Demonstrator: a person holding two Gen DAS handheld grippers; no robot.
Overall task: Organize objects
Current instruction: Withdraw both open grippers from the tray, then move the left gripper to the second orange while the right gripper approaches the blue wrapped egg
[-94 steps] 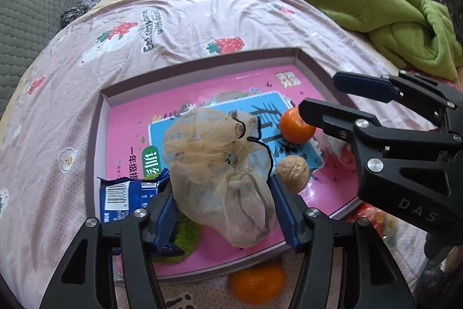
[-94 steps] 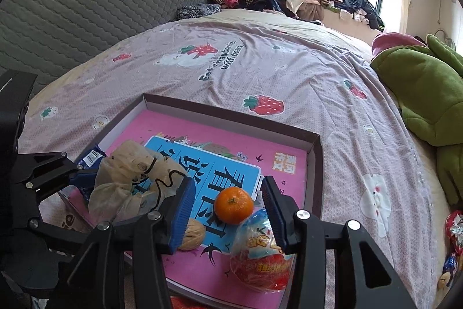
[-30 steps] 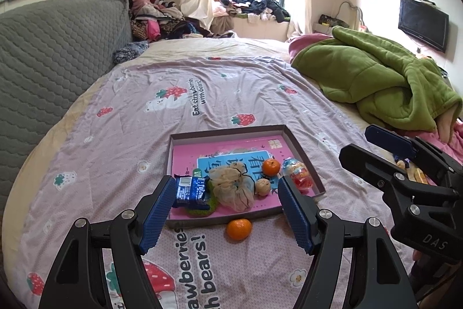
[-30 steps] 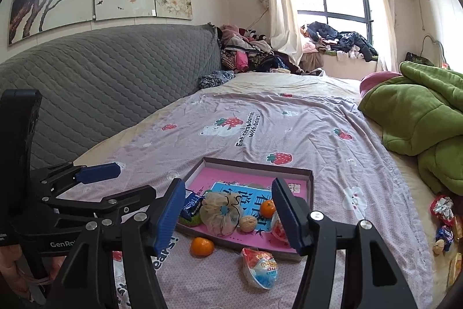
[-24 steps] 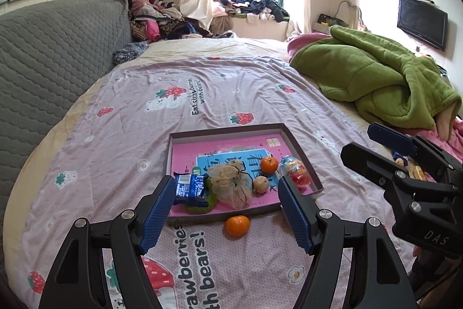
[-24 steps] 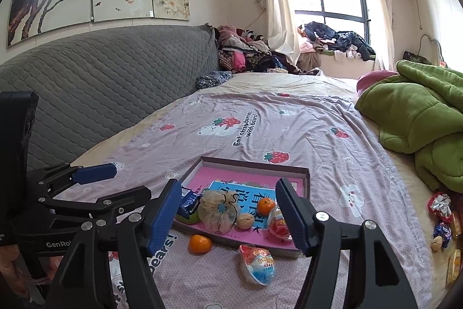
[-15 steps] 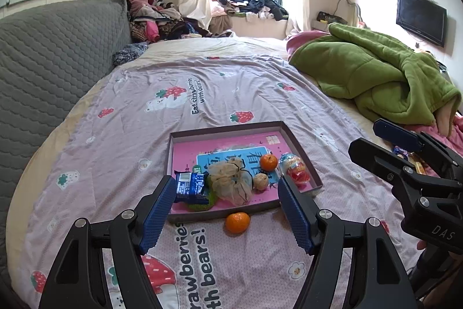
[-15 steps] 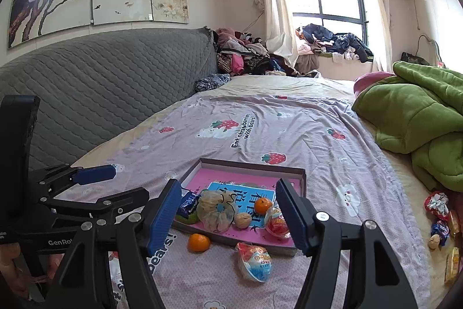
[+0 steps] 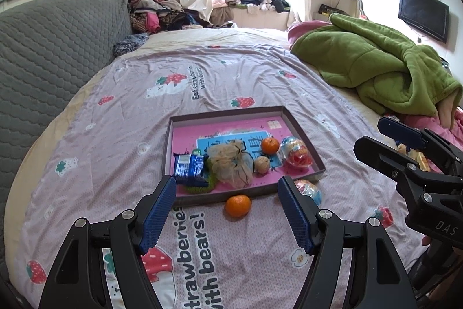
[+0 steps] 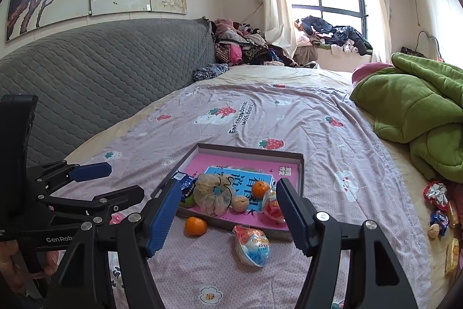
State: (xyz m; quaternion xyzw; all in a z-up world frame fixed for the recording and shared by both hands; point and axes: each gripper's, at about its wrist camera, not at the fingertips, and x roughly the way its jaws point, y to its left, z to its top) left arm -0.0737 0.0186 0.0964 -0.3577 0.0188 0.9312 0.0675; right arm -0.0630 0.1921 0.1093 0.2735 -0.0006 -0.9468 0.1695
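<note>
2 oranges: 1 in tray (image 9: 315,161), 1 (image 9: 238,205) outside; both tools wide.

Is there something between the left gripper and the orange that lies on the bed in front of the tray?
Nothing visible does. The left gripper is open and empty, and the orange lies on bare bedsheet just ahead, between the fingers. The tray is right behind it, and a blue-white snack packet lies off to its right.
</note>
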